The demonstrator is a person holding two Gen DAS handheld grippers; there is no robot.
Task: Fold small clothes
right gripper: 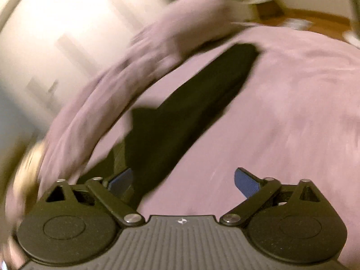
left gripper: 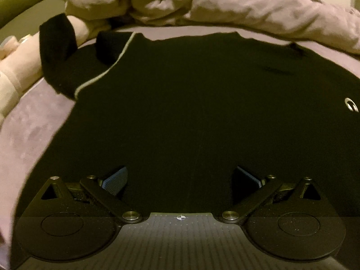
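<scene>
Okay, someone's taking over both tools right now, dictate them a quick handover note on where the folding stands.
Left tool: open, holding nothing, low over the black shirt.
Right tool: open, holding nothing, near a dark sleeve-like part; view is blurred.
Shirt lies spread on the pink sheet, one sleeve up at far left, rumpled duvet behind.
Done: laid out mostly flat.
Left: no fold visible on the body yet; sleeves and body still to fold.

Mauve sheet (left gripper: 40,121), spread flat. Crumpled mauve duvet (left gripper: 258,6), heaped along its far edge. Pale plush toy (left gripper: 15,67), lying at the sheet's left. Wooden floor (right gripper: 315,20), beyond the bed.
</scene>
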